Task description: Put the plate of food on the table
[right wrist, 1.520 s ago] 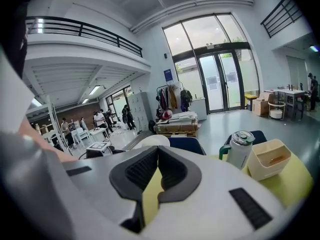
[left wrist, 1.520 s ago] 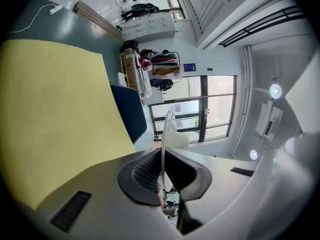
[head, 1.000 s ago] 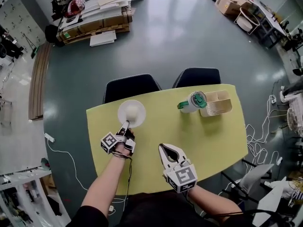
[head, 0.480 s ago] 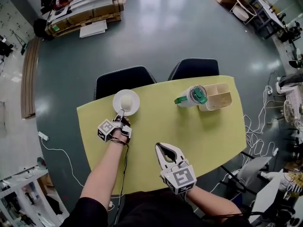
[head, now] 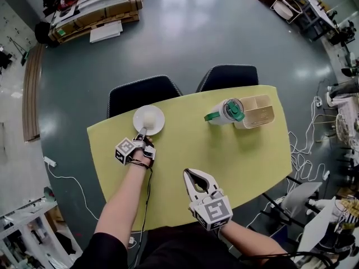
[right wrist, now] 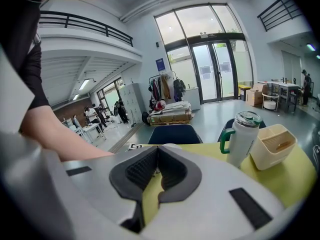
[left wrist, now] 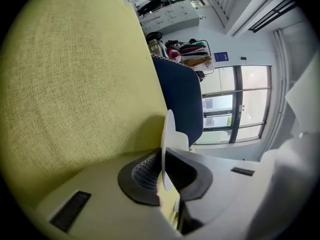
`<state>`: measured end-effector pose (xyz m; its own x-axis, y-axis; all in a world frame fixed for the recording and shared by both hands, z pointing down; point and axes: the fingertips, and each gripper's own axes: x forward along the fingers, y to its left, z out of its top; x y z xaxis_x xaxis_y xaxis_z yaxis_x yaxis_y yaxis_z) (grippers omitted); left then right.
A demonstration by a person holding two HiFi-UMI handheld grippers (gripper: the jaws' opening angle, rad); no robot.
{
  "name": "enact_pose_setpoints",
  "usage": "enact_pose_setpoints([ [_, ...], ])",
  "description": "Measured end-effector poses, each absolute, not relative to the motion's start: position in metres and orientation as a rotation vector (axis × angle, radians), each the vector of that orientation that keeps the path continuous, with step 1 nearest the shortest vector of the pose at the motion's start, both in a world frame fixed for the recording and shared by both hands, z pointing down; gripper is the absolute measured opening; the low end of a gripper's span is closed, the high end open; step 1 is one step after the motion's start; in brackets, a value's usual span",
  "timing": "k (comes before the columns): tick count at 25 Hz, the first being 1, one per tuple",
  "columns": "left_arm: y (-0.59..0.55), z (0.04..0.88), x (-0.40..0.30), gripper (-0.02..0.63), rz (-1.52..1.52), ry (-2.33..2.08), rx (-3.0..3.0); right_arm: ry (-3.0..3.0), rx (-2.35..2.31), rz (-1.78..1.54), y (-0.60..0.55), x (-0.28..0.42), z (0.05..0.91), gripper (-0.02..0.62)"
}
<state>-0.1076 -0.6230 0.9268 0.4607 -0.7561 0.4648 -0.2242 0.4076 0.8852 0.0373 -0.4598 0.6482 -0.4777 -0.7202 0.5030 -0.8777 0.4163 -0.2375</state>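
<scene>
Floor (head: 190,38): grey, glossy, lights reflecting.
Chairs (head: 143,94): two, dark, at the counter (head: 241,150) far edge.
Windows (right wrist: 212,59): tall, daylight pouring in.
Balcony (right wrist: 85,29): dark railing, overhead.

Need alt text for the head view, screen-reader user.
Seen from above, the left gripper clamps the rim of a white plate of pale food at the far left of a yellow-green table. The right gripper, empty, is nearer the person; a green-lidded tumbler and beige box stand far right.
</scene>
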Motion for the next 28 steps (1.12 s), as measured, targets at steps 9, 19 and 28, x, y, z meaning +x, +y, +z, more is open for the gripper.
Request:
enact_pose_setpoints([
  [9, -0.626, 0.930, -0.112, 0.028, -0.402, -1.135, 1.078, -2.350, 1.396, 0.694, -0.457, 0.040, 0.648, 0.012],
  [19, -0.622, 0.917, -0.125, 0.144, -0.357, -1.275, 1.066, -2.369, 1.415, 0.691, -0.454, 0.042, 0.642, 0.012],
  [28, -0.616, 0.916, -0.138, 0.144, -0.135, -1.442, 1.151, -2.365, 1.429, 0.674, -0.446, 0.052, 0.637, 0.012],
])
